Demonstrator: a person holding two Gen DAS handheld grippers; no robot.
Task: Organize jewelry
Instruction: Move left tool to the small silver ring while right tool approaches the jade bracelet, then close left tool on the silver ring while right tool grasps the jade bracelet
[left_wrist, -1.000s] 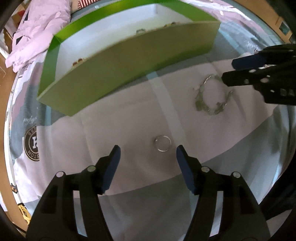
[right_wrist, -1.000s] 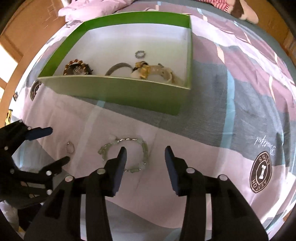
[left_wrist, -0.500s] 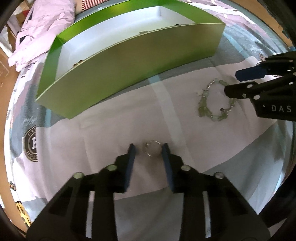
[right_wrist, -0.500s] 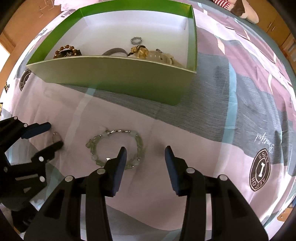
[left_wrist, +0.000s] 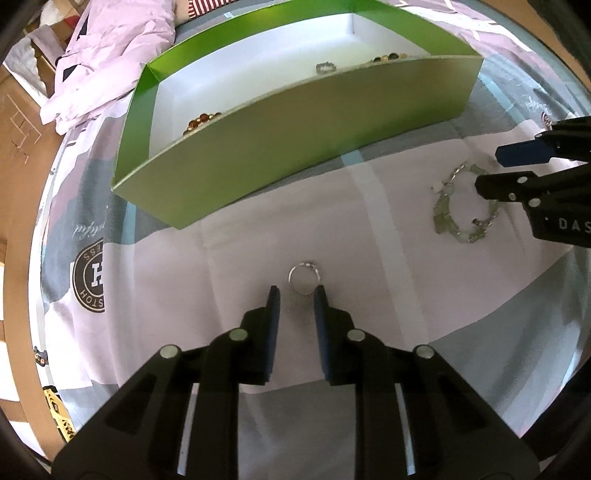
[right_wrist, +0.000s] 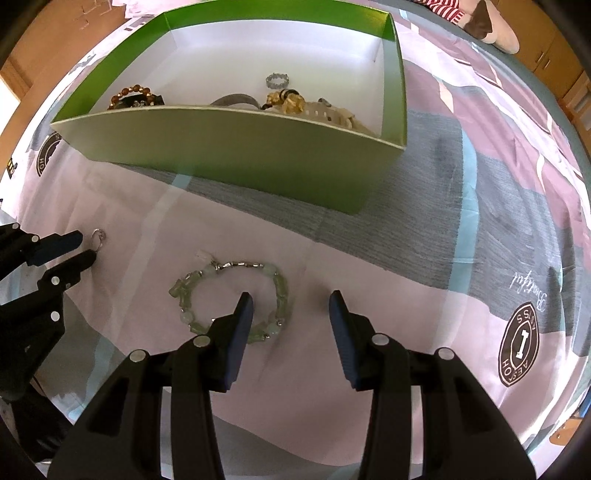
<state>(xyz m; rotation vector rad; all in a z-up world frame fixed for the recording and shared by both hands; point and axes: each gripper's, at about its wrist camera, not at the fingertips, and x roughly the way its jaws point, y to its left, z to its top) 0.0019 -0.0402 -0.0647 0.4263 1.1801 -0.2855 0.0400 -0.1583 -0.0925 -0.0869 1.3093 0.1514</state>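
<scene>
A: Over to the left gripper (left_wrist: 296, 293) first: narrowed to a slim gap, tips right at the near edge of the small silver ring (left_wrist: 303, 277).

B: Clamped on it?

A: Not clamped. Daylight between the pads, most of the ring ahead of the tips. Flat on the pale patch of the bedspread (left_wrist: 388, 295), out in front of the green box (left_wrist: 295, 140).

B: Now across to the right gripper (right_wrist: 290, 299): spread wide, low over the green bead bracelet (right_wrist: 281, 288). One fingertip (right_wrist: 243, 306) inside the loop, the other outside, a stretch of beads in between.

A: Touching the beads?

B: Cannot tell from here. Nothing held, though. Bracelet flat on the bedspread too, near the ring but apart from it.

A: Quick look inside the box: brown bead bracelet (right_wrist: 129, 91) toward the left end; grey band (right_wrist: 232, 99), gold piece (right_wrist: 286, 101) and cream strap (right_wrist: 332, 112) bunched along the near wall; patterned ring (right_wrist: 277, 79) just behind them.
</scene>
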